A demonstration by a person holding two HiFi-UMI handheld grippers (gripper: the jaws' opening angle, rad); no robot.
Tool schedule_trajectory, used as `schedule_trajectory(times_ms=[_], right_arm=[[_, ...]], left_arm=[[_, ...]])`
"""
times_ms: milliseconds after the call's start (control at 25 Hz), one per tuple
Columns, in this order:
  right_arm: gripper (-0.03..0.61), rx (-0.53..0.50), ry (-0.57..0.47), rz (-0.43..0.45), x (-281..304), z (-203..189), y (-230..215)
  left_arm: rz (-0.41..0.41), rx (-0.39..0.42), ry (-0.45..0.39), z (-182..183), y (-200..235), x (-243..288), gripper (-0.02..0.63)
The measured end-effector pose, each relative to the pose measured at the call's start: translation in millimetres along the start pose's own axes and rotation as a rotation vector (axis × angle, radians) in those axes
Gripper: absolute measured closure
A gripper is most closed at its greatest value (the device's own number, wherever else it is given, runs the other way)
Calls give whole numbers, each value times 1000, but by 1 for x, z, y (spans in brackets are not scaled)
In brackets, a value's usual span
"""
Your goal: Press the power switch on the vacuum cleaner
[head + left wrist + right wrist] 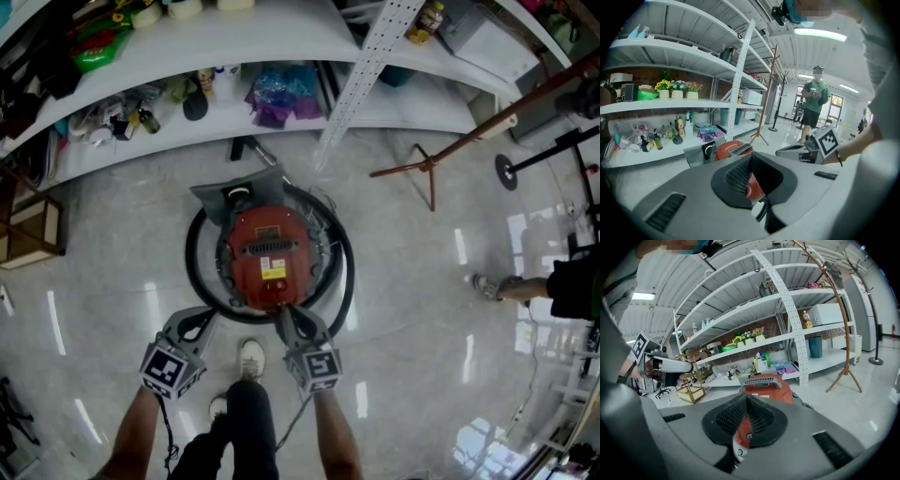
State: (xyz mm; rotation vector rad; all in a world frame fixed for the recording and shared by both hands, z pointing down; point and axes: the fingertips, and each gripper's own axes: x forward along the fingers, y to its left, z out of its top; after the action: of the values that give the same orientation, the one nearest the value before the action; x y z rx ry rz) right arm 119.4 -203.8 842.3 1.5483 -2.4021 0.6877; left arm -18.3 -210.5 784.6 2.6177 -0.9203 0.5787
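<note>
A round red vacuum cleaner (267, 251) sits on the pale floor, ringed by its black hose (192, 258). My right gripper (283, 309) is shut, its tips at the near end of the red body; whether they touch it I cannot tell. In the right gripper view the right gripper (746, 398) hangs over the vacuum cleaner (765, 383), with a pale round part (738, 451) just beneath the pads. My left gripper (211, 313) is also shut, by the hose at the near left. The left gripper (751, 159) has the vacuum cleaner (733, 149) ahead of it.
A grey floor nozzle (239, 190) lies beyond the vacuum. White shelves (281, 117) with bottles and bags curve across the back. A wooden coat stand (429, 169) stands at right, a gold wire frame (28, 230) at left. A person (815, 98) stands at far right. My own feet (249, 358) are between the grippers.
</note>
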Motion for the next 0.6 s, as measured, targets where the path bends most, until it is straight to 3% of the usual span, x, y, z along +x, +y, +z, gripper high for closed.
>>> schedule_trajectory(times_ms=[600], right_arm=[[566,-41,33,-23,42,-11,-23]], left_arm=[[3,8,8,-9,6,0,609]])
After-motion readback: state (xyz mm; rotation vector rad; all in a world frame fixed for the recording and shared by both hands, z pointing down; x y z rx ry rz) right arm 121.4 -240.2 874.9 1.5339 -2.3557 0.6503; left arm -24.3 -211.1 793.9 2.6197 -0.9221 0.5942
